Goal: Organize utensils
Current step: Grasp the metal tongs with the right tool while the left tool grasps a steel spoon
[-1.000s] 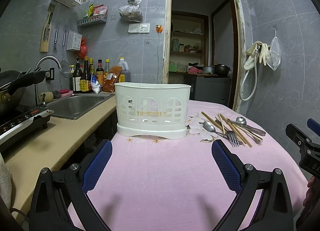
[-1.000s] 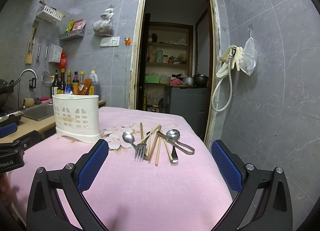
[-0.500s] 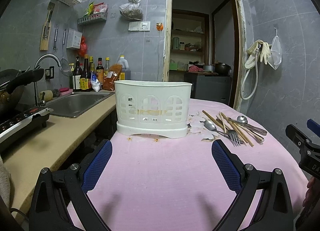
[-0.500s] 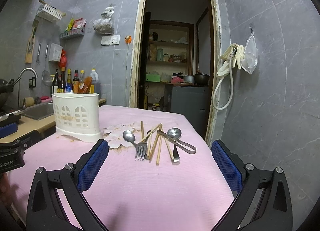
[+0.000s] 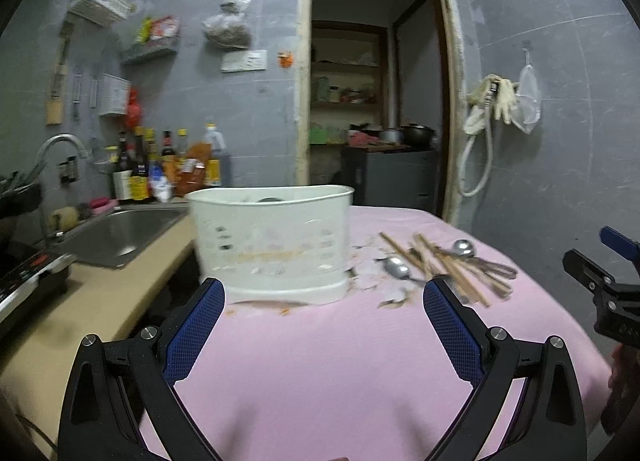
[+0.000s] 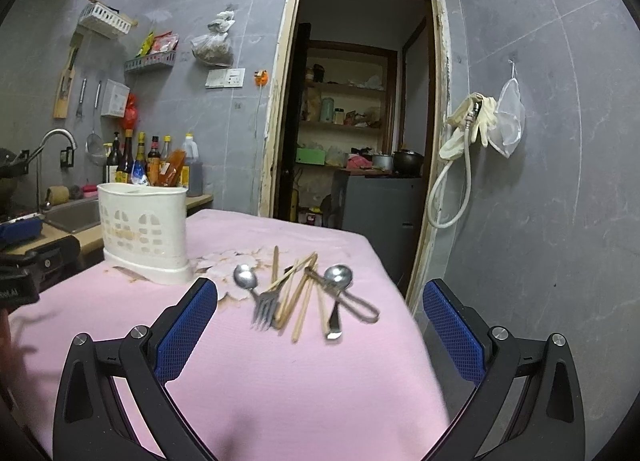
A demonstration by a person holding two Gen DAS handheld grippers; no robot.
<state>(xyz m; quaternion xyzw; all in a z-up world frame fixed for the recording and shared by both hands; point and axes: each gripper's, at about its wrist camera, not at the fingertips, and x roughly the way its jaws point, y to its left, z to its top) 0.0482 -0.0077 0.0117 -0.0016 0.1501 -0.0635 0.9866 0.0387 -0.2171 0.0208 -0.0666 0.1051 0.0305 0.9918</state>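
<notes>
Left tool (image 5: 320,297) spread wide, blue-padded fingers (image 5: 192,325) grasping nothing, above the near part of the pink-clothed worktop (image 5: 320,373), aimed at the white perforated plastic utensil caddy (image 5: 272,245). Caddy stands upright near the worktop's left edge, blurred in the left wrist view; contents not readable

Right tool (image 6: 320,301) also released wide, empty, pointing at the loose utensil pile toward the worktop's right edge. Pile, well apart from both tools and just right of the caddy (image 6: 144,233): small steel spoon (image 6: 246,279) leftmost, steel fork (image 6: 265,307) with tines toward the camera, tan wooden chopsticks (image 6: 296,293) crossing each other, larger round-bowled steel spoon (image 6: 338,281), and a steel wire-handled utensil (image 6: 352,301) overlapping it, type unclear

Steel sink (image 5: 116,233) set in a beige counter (image 5: 80,301) beside the worktop's left edge, sauce bottles (image 6: 144,161) behind the caddy against the wall
</notes>
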